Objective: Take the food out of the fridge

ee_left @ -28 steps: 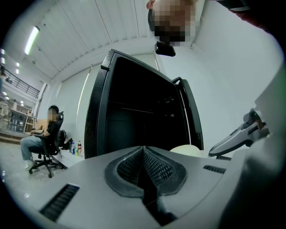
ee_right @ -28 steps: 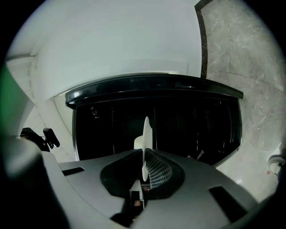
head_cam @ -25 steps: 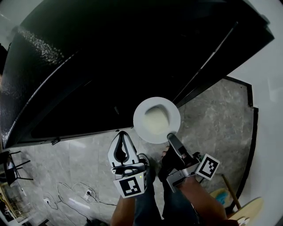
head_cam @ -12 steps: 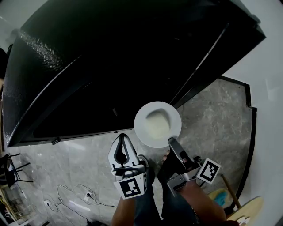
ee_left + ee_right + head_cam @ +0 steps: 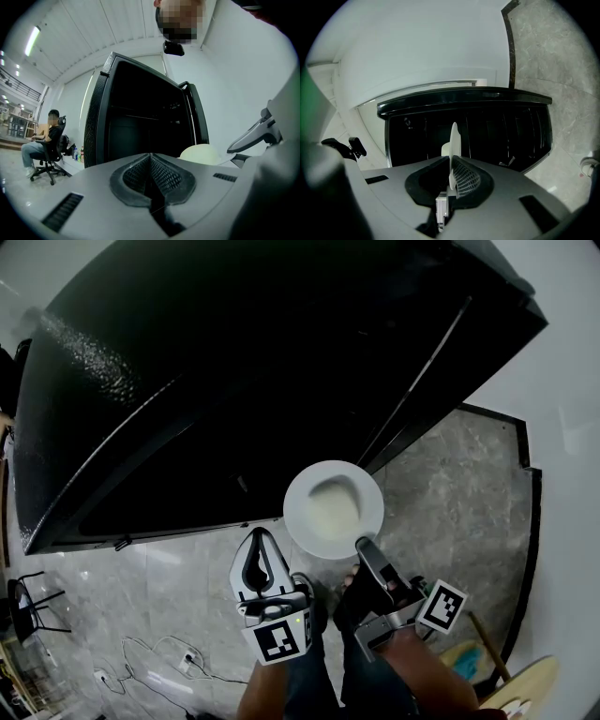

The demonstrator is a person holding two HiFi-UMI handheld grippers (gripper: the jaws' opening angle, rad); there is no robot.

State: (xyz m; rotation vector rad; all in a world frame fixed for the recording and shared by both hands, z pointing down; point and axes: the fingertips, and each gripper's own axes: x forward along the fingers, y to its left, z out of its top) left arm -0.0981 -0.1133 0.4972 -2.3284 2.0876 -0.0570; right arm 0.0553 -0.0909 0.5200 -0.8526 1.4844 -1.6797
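I read this as a big open work hall, a lab or studio rather than a home. In my left gripper view a high panelled ceiling (image 5: 93,28) carries a long strip light (image 5: 33,40), a railed upper gallery (image 5: 16,82) runs at the far left, and a person (image 5: 44,140) sits on a wheeled office chair (image 5: 47,166). The black fridge (image 5: 140,117) stands by a bare white wall (image 5: 234,93), on grey stone-look floor tiles (image 5: 450,493) with loose cables (image 5: 155,652) trailing across them.

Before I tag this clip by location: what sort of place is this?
Probably an office or workshop hall, not a home kitchen: black fridge on grey stone floor, a person on an office chair, strip ceiling lights.
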